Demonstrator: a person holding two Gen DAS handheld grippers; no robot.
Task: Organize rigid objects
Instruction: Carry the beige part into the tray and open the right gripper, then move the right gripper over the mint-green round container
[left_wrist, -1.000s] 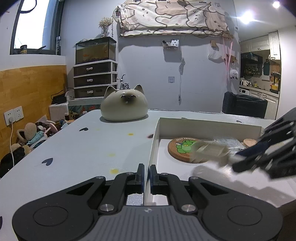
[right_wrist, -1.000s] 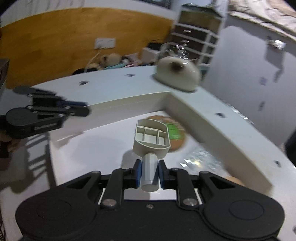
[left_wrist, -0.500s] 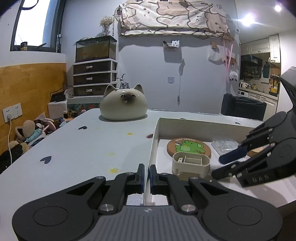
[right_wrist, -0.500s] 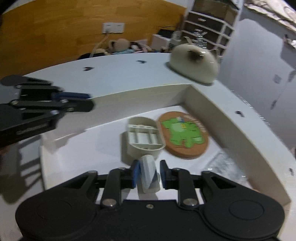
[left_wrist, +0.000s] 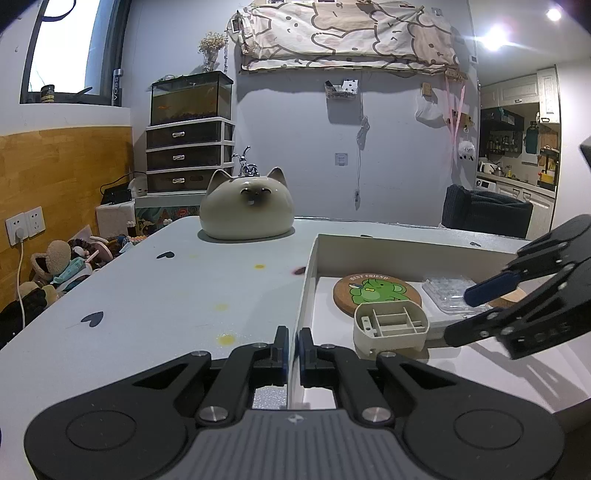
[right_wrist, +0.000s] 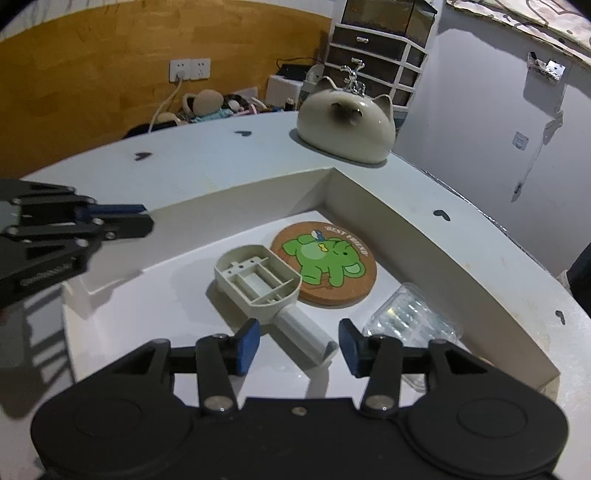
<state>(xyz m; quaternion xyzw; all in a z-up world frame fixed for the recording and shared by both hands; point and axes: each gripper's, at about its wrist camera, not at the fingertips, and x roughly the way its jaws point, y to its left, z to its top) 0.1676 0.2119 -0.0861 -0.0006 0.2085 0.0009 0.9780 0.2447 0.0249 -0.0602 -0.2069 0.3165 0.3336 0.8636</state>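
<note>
A beige plastic scoop-like piece with a round handle (right_wrist: 269, 295) lies inside the white tray (right_wrist: 424, 236), beside a cork coaster with a green elephant (right_wrist: 328, 264). It also shows in the left wrist view (left_wrist: 389, 326). My right gripper (right_wrist: 297, 345) is open, its blue pads either side of the handle's end without gripping it. My left gripper (left_wrist: 293, 349) is shut on the tray's left wall (left_wrist: 308, 284). A clear plastic blister case (right_wrist: 410, 321) lies at the tray's right.
A cream cat-shaped ceramic piece (left_wrist: 246, 210) stands on the white table (left_wrist: 166, 295) behind the tray. Drawers and a fish tank (left_wrist: 190, 147) stand against the far wall. Soft toys lie on the floor to the left.
My right gripper carried the beige piece down into the tray, set it beside the coaster and opened. My left gripper has stayed shut on the tray wall.
</note>
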